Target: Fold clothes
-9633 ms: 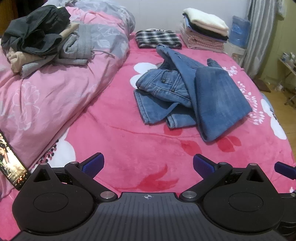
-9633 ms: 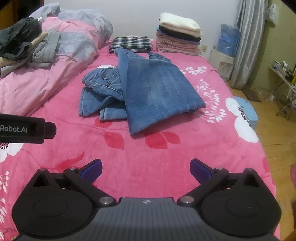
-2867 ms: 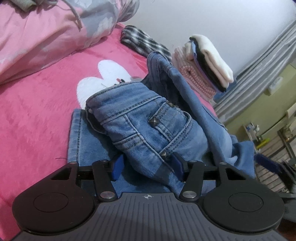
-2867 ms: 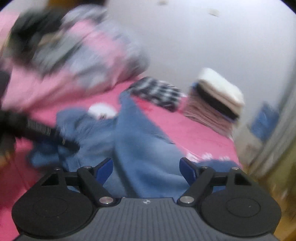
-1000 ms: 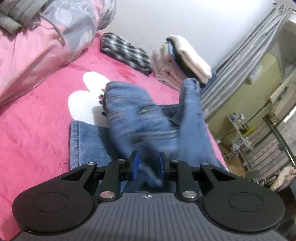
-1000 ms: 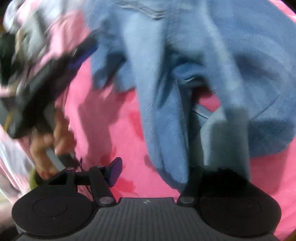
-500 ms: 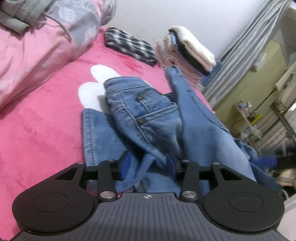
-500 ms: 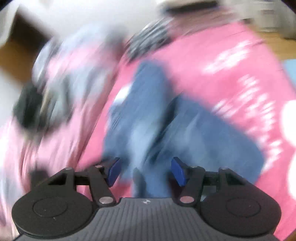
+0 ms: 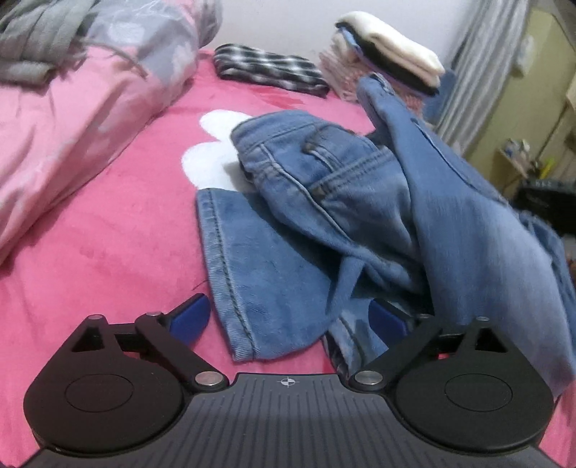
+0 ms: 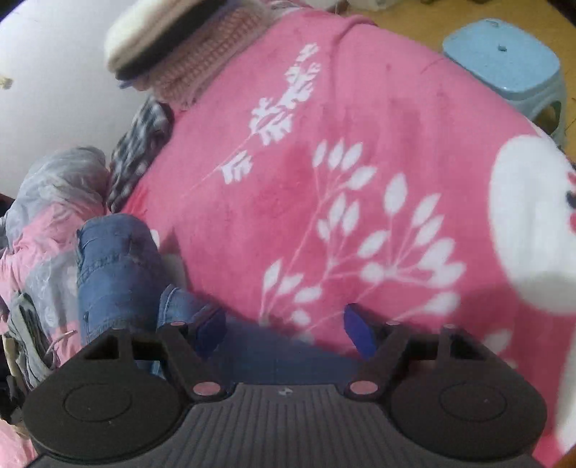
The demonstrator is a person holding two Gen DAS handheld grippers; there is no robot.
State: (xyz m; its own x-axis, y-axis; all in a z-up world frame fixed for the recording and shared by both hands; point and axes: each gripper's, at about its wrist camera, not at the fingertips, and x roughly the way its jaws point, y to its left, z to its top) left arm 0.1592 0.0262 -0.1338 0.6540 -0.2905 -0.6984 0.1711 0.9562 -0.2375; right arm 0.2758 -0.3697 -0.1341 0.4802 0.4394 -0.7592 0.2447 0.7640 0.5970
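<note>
we see a bed under a pink floral blanket, a plain white wall behind it, grey striped curtains to the right, a yellow-green cabinet, a wooden floor and a light blue plastic stool.

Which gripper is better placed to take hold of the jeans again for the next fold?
Left. The left gripper, jaws opening, has the jeans hem between its fingers. The right gripper, also opening, faces mostly bare pink blanket.

pink bed, jeans, folded stack
</note>
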